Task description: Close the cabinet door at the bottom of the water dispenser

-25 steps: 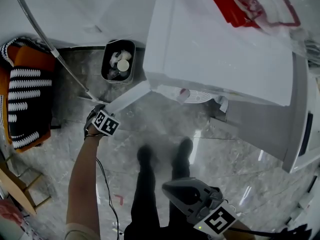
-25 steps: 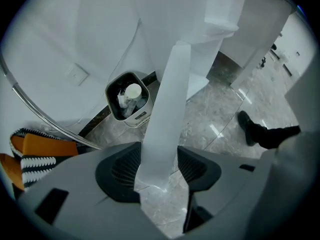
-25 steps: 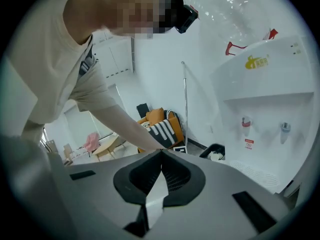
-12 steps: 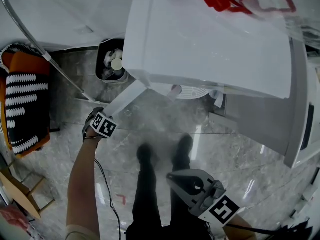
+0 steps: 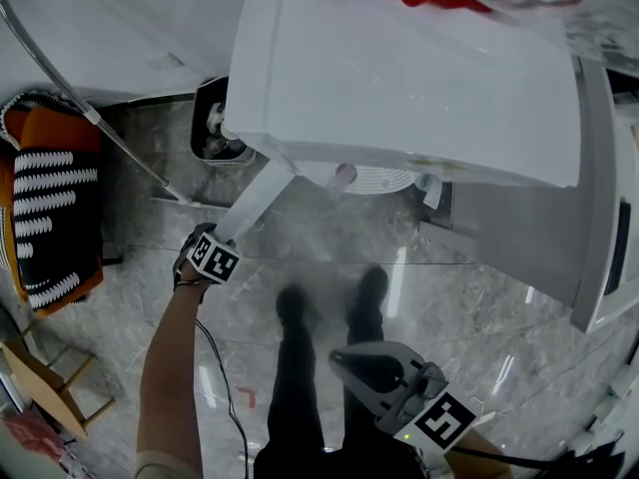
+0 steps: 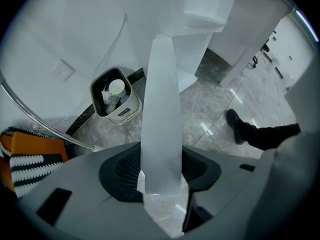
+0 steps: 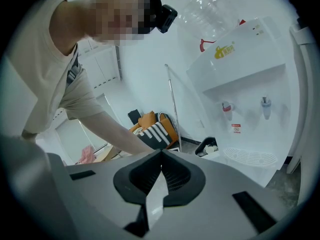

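Seen from above, the white water dispenser (image 5: 399, 78) has its thin white cabinet door (image 5: 255, 200) swung out at the bottom left. My left gripper (image 5: 218, 245) points straight down over the door's outer end. In the left gripper view the door's top edge (image 6: 161, 109) runs between the two jaws, and the left gripper (image 6: 161, 169) is shut on it. My right gripper (image 5: 349, 362) hangs low near the person's legs, away from the door. Its tips touch with nothing between them, right gripper (image 7: 160, 154), and it faces the dispenser's taps (image 7: 245, 106).
A small bin (image 5: 212, 133) with rubbish stands against the wall left of the dispenser. An orange and striped cushion (image 5: 50, 208) lies at the far left, with a slanted metal rod (image 5: 90, 113) beside it. The person's shoes (image 5: 329, 302) stand on the marble floor. A grey cabinet (image 5: 599, 228) is at the right.
My left gripper and the door end it holds have shifted a little across the floor, lower in the head view. The right gripper has barely moved.
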`<state>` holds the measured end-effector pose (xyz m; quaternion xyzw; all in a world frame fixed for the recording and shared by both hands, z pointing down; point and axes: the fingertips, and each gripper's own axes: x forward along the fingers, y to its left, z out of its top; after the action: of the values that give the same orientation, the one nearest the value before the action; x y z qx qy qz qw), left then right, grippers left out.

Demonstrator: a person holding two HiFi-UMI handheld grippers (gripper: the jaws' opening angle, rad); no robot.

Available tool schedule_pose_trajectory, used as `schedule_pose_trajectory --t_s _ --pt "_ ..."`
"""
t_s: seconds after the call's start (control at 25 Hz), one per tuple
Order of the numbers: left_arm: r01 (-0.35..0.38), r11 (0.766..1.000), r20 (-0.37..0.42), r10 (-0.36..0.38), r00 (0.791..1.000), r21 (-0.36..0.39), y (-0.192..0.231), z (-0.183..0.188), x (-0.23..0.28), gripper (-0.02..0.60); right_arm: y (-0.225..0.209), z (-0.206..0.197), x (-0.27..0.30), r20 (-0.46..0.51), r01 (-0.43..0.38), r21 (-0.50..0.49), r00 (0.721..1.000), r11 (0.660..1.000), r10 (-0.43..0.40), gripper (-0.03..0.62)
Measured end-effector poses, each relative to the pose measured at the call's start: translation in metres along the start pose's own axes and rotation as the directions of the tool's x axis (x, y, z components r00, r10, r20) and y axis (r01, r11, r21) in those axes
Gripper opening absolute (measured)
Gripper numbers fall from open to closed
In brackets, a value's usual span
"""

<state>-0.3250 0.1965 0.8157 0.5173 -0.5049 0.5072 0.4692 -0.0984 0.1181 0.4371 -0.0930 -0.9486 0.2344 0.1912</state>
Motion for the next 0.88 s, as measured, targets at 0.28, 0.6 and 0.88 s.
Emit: schedule_pose_trajectory --t_s 0.28,0.6,0.88 --pt "0.06 0.997 0.001 -0.06 0.998 -0.037 -0.018 0.0 0.0 0.199 0.003 -0.005 -0.004 0.007 -0.008 0.011 1.0 1.0 0.008 0.017" --pt "0.128 0.987 0.023 -0.127 0.992 -0.095 -0.049 0.004 0.001 0.207 0.002 -0.008 -0.011 0.017 -0.001 0.029 1.0 1.0 0.0 0.017" --pt "0.147 0.984 0.024 -0.145 0.989 -0.104 -0.059 0.006 0.001 0.213 0.003 -0.011 -0.014 0.01 -0.007 0.022 1.0 1.0 0.007 0.018"
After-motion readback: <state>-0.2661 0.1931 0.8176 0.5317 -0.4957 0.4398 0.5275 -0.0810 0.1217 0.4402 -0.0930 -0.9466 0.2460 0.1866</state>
